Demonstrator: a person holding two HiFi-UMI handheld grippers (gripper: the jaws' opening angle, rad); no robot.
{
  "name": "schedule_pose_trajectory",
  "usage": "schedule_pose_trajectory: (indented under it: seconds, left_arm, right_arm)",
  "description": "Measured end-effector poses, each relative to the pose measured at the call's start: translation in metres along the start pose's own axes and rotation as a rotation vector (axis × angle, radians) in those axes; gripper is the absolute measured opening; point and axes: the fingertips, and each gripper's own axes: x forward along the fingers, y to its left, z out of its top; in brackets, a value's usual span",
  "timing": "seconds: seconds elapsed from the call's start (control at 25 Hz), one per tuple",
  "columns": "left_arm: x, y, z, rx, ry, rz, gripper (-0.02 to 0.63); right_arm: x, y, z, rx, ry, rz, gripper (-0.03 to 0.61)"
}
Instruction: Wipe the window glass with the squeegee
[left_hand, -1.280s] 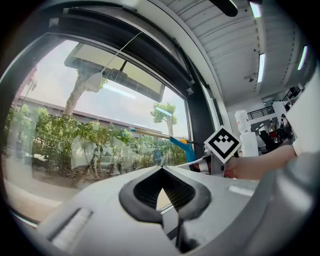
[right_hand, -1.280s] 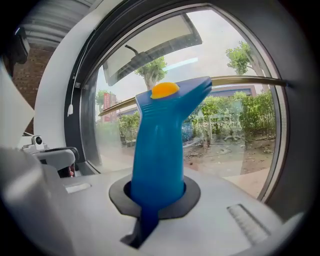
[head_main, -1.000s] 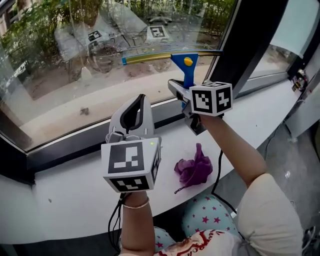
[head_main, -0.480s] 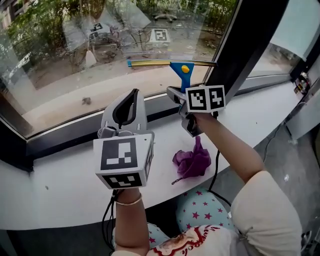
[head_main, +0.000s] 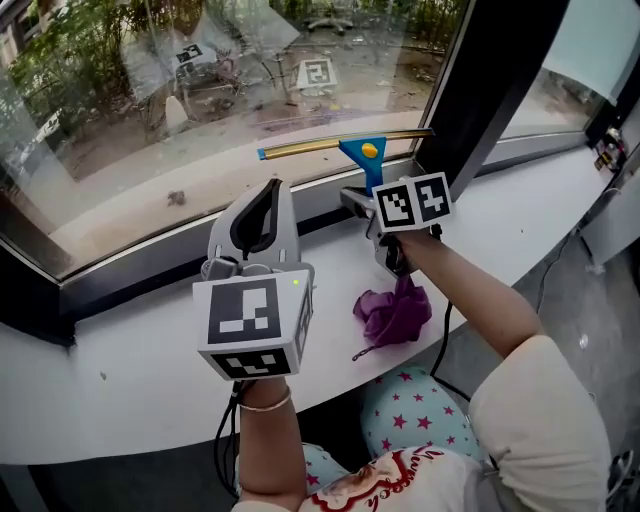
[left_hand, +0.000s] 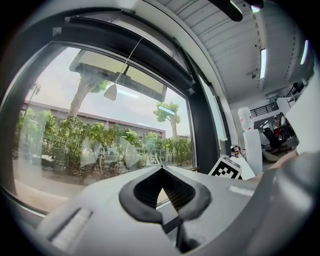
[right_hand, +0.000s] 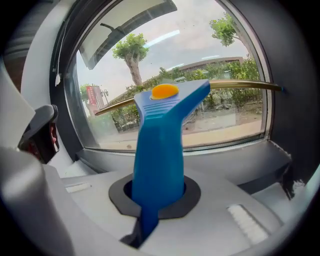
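Note:
The squeegee (head_main: 366, 158) has a blue handle with an orange dot and a brass-coloured blade (head_main: 340, 144). The blade lies against the window glass (head_main: 150, 110), low down, just above the bottom frame. My right gripper (head_main: 372, 205) is shut on the blue handle (right_hand: 159, 145), and the blade (right_hand: 240, 86) runs across the pane ahead of it. My left gripper (head_main: 262, 222) hovers over the sill left of the squeegee. It is shut with nothing in it (left_hand: 162, 192) and points at the glass (left_hand: 90, 130).
A crumpled purple cloth (head_main: 393, 312) lies on the white sill (head_main: 130, 370) under my right forearm. A dark vertical window post (head_main: 495, 80) stands just right of the blade's end. The right gripper's marker cube (left_hand: 231, 167) shows in the left gripper view.
The right gripper has drawn the squeegee down the glass, so the blade is now close to the bottom frame. The left gripper has stayed shut in about the same place.

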Motion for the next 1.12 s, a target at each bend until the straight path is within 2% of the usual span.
schedule_pose_trajectory:
  seconds: [0.24,0.44,0.72,0.84,0.96,1.12]
  left_arm:
    - [0.001,0.001,-0.006,-0.002,0.013,-0.002,0.002]
    - [-0.001,0.002,-0.003,0.002,0.007,-0.001,0.000]
    - [-0.003,0.001,-0.002,-0.001,0.010,-0.013,0.002]
    - [-0.004,0.002,-0.005,-0.002,0.014,-0.013,0.002]
    - [-0.001,0.007,-0.006,0.001,0.014,-0.011,0.002]
    - [-0.006,0.007,-0.017,0.007,0.040,0.004,0.002]
  right_arm:
    - [-0.001,-0.001,-0.009,0.009,0.004,0.013,0.028]
    - [-0.006,0.003,-0.016,0.047,0.052,0.039,0.028]
    - [-0.014,0.005,-0.036,0.038,0.206,0.054,0.028]
    - [-0.013,0.004,-0.049,0.079,0.261,0.060,0.028]
    - [-0.010,0.004,-0.047,0.120,0.251,0.073,0.028]
    - [-0.026,0.018,-0.048,0.045,0.196,0.056,0.028]
